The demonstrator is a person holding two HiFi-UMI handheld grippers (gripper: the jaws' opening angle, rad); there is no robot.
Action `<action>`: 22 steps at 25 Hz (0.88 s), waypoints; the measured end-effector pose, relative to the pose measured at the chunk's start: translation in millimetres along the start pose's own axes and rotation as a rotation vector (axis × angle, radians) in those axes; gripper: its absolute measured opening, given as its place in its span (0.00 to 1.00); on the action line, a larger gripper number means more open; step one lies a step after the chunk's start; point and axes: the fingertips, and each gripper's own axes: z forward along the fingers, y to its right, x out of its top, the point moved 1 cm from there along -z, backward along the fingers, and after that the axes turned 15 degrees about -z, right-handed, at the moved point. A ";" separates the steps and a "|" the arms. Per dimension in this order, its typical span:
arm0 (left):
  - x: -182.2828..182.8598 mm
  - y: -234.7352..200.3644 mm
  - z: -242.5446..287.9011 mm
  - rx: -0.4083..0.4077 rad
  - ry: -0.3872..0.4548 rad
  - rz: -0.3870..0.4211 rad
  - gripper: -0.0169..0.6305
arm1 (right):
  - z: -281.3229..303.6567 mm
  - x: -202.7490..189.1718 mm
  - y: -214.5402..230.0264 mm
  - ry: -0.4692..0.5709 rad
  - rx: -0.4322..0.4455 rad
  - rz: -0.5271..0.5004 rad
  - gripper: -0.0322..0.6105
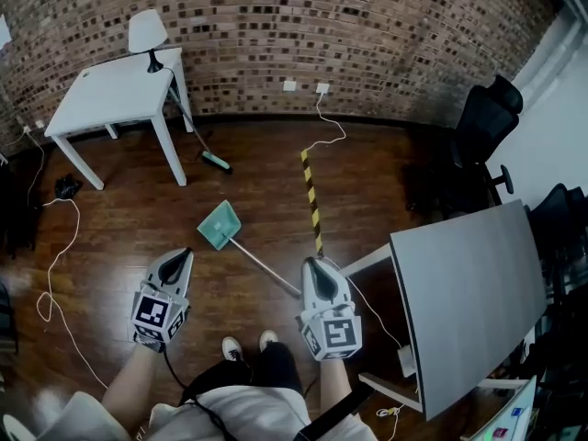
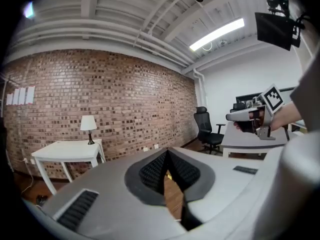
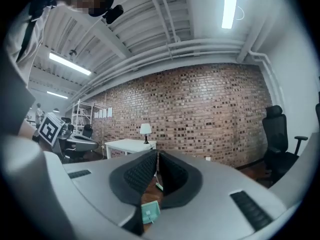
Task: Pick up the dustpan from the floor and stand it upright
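While level, left claw (image 1: 186, 254), right claw (image 1: 311, 263)

A dark, glossy wood-plank floor (image 1: 266, 200) carries everything here. Near its middle a flat teal plastic dustpan (image 1: 219, 225) lies on the boards, its long pale handle running toward the lower right. Just right of it a yellow-and-black striped tape strip (image 1: 312, 200) is stuck along the planks. A thin white cable (image 1: 53, 260) snakes down the left side, past a small black object (image 1: 66, 186). A square white table (image 1: 115, 99) stands at the upper left, with a teal-headed broom (image 1: 216, 161) leaning against it. A grey rectangular desk (image 1: 469, 292) and black office chairs (image 1: 482, 122) stand at the right.
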 end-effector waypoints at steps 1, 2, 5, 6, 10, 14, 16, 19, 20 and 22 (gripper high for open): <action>-8.7 -1.1 10.1 -0.014 -0.017 -0.005 0.01 | 0.1 -12.1 4.3 -0.020 -0.009 -0.005 0.09; -18.5 -1.2 21.1 -0.030 -0.034 -0.017 0.01 | -1.6 -26.0 9.4 -0.043 -0.019 -0.005 0.09; -45.6 -4.0 49.9 -0.074 -0.074 -0.054 0.01 | -6.6 -71.9 19.1 -0.116 -0.036 0.028 0.16; -53.6 -7.1 57.4 -0.090 -0.083 -0.049 0.01 | -5.4 -88.5 18.9 -0.136 -0.035 0.046 0.19; -94.3 -13.9 91.3 -0.125 -0.143 -0.011 0.01 | -2.8 -170.8 25.1 -0.228 -0.058 0.076 0.25; -146.6 -8.2 133.4 -0.150 -0.183 -0.041 0.02 | -5.4 -268.7 35.5 -0.355 -0.064 0.041 0.25; -177.0 -10.4 158.0 -0.161 -0.192 -0.054 0.02 | -1.9 -318.5 35.1 -0.392 -0.052 0.049 0.25; -230.7 -17.2 200.9 -0.164 -0.205 -0.044 0.02 | 5.8 -389.1 35.7 -0.423 -0.044 0.068 0.25; -249.3 -19.2 216.3 -0.161 -0.209 -0.043 0.02 | 7.7 -410.2 37.1 -0.432 -0.050 0.068 0.25; -286.6 -22.3 244.5 -0.150 -0.218 -0.053 0.02 | 9.2 -449.3 39.6 -0.447 -0.076 0.063 0.25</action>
